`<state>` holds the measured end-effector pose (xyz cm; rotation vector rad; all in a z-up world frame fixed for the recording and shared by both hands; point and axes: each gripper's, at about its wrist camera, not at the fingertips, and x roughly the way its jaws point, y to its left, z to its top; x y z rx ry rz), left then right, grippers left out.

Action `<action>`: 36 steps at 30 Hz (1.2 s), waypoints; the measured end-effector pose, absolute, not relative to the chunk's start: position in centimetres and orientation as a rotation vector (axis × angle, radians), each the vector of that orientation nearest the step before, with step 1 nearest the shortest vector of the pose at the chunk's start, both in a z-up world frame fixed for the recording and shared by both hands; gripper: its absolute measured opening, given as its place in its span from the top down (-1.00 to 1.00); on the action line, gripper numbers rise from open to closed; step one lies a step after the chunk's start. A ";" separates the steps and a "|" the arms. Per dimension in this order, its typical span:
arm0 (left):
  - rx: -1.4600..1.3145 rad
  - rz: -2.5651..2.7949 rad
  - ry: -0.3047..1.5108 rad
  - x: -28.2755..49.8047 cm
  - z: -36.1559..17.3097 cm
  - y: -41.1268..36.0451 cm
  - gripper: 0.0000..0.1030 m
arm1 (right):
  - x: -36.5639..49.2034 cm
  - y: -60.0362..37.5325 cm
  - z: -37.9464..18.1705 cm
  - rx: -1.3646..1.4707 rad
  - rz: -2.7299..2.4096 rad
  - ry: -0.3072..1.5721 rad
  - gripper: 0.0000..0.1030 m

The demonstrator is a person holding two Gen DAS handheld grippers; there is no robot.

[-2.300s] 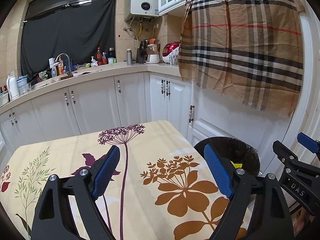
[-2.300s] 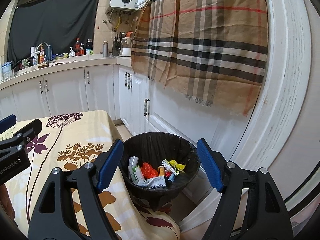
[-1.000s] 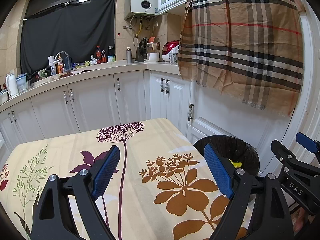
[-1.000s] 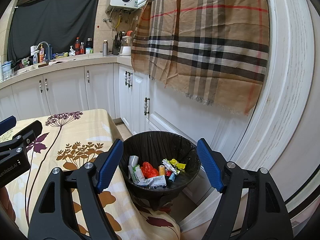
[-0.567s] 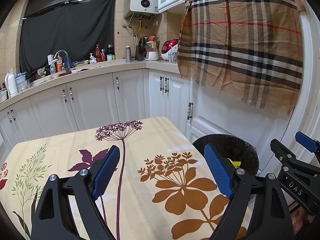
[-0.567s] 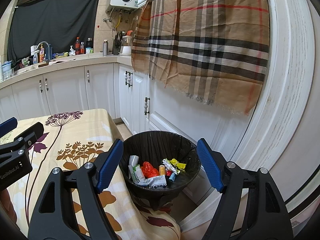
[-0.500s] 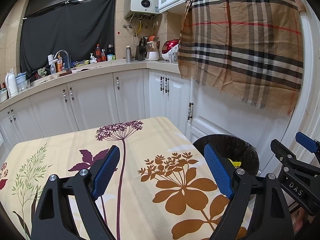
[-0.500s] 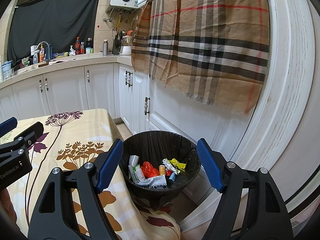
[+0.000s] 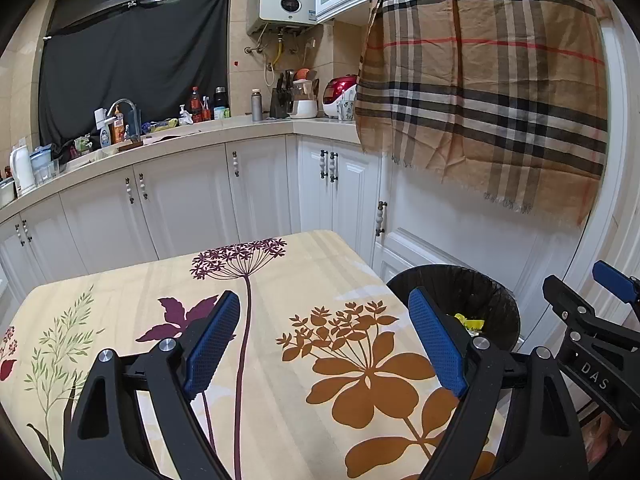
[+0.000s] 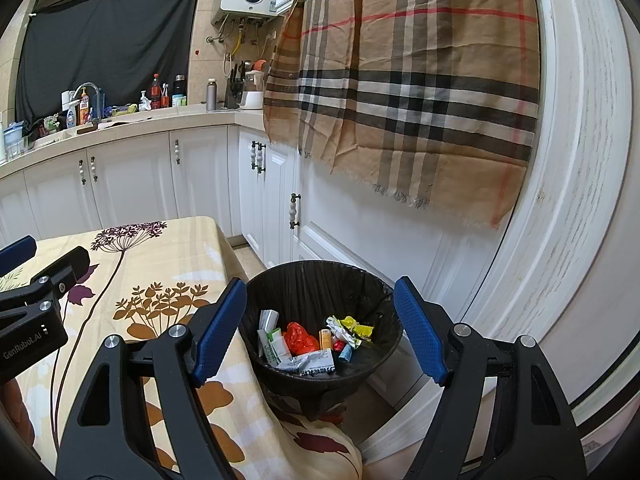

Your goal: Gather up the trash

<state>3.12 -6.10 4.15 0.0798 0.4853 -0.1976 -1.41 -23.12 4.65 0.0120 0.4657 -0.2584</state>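
Nothing's really moved, both grippers (image 9: 324, 340) (image 10: 320, 328) hang empty with jaws apart since the bin (image 10: 276, 280) holds all the trash (image 10: 308, 340).

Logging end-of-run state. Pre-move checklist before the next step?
1. Left gripper open, nothing held: ok.
2. Right gripper open, nothing held: ok.
3. Trash lies inside the black bin: ok.
4. Floral tablecloth shows no trash in view: ok.
5. Floor around the bin: cannot tell, mostly hidden.
6. Grippers apart from each other: ok.
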 end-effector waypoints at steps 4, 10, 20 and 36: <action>0.073 -0.201 0.490 3.2 4.1 -6.1 -0.62 | -1.4 -23.1 4.7 0.012 -0.258 0.467 -0.44; 0.070 -0.198 0.491 3.2 4.1 -6.0 -0.62 | -1.4 -23.1 4.7 0.012 -0.259 0.466 -0.44; 0.068 -0.215 0.496 3.2 4.1 -6.0 -0.64 | -1.4 -23.2 4.8 0.011 -0.259 0.466 -0.44; 0.087 -0.202 0.562 4.2 3.5 -5.2 -0.67 | -1.0 -22.4 3.8 0.007 -0.234 0.479 -0.50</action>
